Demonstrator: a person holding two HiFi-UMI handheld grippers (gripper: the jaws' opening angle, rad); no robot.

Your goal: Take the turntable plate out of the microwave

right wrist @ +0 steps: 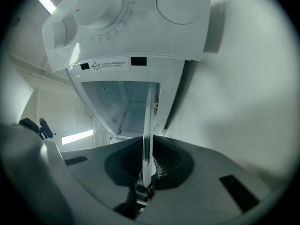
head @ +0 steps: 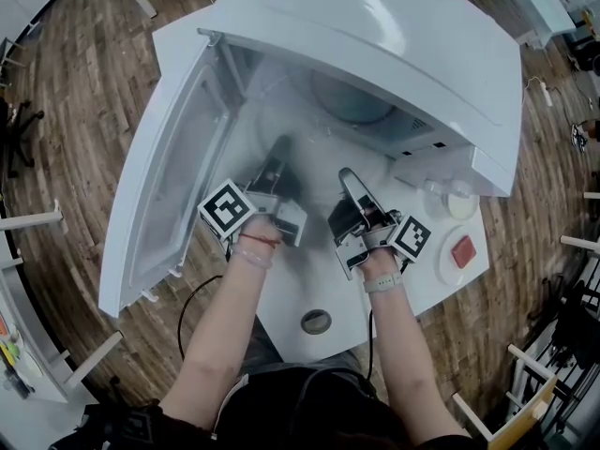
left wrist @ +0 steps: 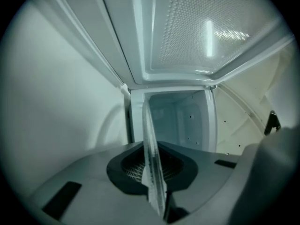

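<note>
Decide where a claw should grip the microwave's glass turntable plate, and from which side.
Grip the turntable plate by its thin rim, coming level through the microwave's open front, as the left claw and right claw do: both are shut on that rim. It is flat glass, so two spaced rim grips probably steady it best.

One microwave [head: 375, 36], one turntable plate [left wrist: 152, 172], two hand-held grippers [head: 278, 146] [head: 348, 176], one table [head: 281, 319]

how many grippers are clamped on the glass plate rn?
2. The left gripper is shut on the plate rim at the open microwave mouth. The right gripper, just to its right, is shut on the rim too.
</note>
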